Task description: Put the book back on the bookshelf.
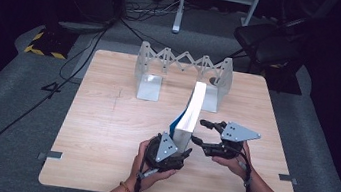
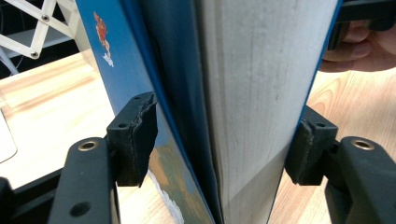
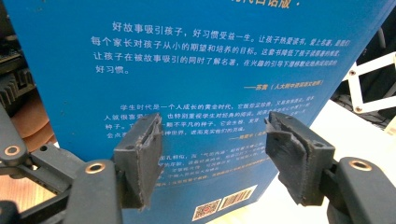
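You are standing the book (image 1: 190, 113) upright on the surface (image 1: 103, 132), just in front of the folding rack (image 1: 182, 72). Your left gripper (image 1: 178, 153) straddles the near edge of the book, one finger (image 2: 135, 135) on the front cover and the other on the back, pinching it. Your right gripper (image 1: 203, 133) faces the back cover with its fingers (image 3: 140, 154) spread and holding nothing. Next, I judge, you must keep the book vertical and carry it forward into the rack. Both hands sit low, forearms coming in from the near side.
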Available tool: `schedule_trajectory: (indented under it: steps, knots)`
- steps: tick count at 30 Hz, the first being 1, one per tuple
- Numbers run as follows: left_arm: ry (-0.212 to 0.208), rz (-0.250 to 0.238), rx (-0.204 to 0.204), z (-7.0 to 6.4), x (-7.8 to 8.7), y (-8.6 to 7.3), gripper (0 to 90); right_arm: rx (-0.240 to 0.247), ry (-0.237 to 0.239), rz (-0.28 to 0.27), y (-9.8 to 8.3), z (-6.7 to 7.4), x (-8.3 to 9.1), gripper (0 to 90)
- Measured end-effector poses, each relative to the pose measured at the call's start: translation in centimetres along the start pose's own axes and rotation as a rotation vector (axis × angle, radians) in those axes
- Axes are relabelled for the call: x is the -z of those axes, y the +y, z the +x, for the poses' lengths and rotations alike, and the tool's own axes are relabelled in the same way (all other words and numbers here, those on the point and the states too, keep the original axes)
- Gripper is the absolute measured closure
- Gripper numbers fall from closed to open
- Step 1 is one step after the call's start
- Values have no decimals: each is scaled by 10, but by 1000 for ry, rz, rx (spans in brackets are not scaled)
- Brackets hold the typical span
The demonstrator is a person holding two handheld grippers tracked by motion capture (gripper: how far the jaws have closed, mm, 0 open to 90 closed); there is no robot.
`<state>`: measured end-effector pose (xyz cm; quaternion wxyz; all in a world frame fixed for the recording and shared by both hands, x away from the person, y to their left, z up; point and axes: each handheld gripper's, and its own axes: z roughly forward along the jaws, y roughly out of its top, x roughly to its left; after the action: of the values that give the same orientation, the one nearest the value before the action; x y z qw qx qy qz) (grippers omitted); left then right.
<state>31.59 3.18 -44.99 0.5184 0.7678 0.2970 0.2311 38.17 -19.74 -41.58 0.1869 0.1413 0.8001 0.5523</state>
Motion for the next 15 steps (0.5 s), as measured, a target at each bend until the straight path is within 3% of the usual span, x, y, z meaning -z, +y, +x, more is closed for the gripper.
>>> schedule_trajectory:
  steps: [5, 12, 15]
  knots:
    - [1, 14, -7, 2, 3, 1, 407, 5, 5, 0, 0, 0, 0, 366]
    - [13, 32, 17, 11, 11, 0, 568, 16, -8, 20, 0, 2, -4, 364]
    - [-10, 32, 35, 19, 13, -1, 579, 8, -17, 18, -1, -1, -4, 360]
